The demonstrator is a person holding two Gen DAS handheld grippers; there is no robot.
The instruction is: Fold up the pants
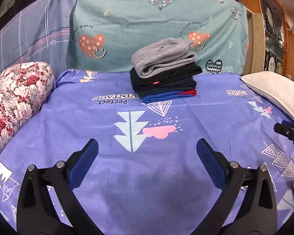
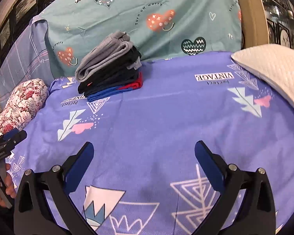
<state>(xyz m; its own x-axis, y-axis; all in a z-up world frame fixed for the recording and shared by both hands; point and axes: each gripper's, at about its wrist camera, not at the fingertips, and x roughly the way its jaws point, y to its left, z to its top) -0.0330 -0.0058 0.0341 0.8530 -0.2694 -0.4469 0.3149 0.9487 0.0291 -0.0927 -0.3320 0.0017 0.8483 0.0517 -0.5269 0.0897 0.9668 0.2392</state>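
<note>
Jaws of the left gripper [image 1: 147, 156] stand spread wide with nothing between them, their blue pads [image 1: 88, 160] hanging over bare purple bedsheet [image 1: 147, 186] and touching no cloth. Those of the right gripper [image 2: 144, 156] are likewise released, splayed as far apart as they show, empty, with only the printed sheet beneath the gap. Ahead of both pairs of jaws, well apart from them at the far side of the bed, sits the stack of folded pants [image 1: 163, 72]: a grey pair [image 1: 162, 58] on top, dark pairs under it, and a blue pair with a red edge [image 1: 166, 96] at the bottom, resting on the sheet. From the right jaws the stack lies ahead and to the left. Behind the stack hangs a teal cloth with hearts [image 1: 147, 19]. A floral bolster [image 1: 15, 98] lies to the left of the left jaws, and a white pillow [image 2: 274, 74] ahead and to the right of the right jaws. Each view catches the other gripper at its edge, held by a hand [image 2: 2, 186].
</note>
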